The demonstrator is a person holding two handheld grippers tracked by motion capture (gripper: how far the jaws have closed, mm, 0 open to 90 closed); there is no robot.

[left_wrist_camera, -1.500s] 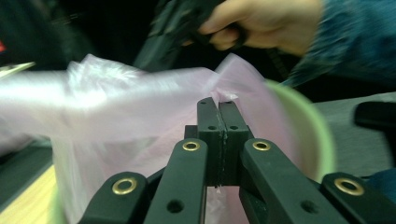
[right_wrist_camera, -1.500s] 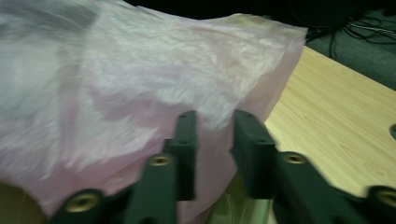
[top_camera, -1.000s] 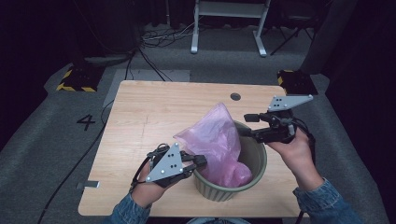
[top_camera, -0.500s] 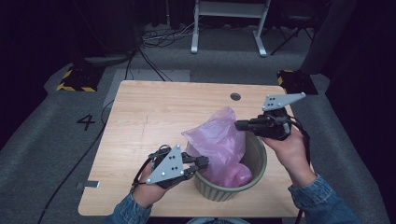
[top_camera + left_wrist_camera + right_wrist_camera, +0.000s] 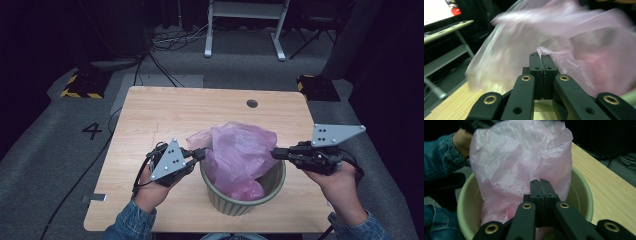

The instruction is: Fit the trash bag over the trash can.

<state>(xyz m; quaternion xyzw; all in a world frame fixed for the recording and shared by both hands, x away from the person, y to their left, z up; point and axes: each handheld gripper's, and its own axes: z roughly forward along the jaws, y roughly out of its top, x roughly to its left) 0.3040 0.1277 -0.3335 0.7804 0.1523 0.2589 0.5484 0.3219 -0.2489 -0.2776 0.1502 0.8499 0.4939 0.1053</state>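
Pink bag [image 5: 240, 155] pinched by both clamped tools, left [image 5: 199, 155], right [image 5: 275, 153], over green bucket [image 5: 240, 202].

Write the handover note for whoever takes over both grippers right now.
Left gripper: shut on the pink bag, pinching its left edge.
Right gripper: just closed on the bag's right edge; film sits between its fingers.
Bag: bottom inside the green bin on the table, top bunched above the rim.
Done: both edges gripped.
Left, likely: spread the mouth and fold it over the rim.
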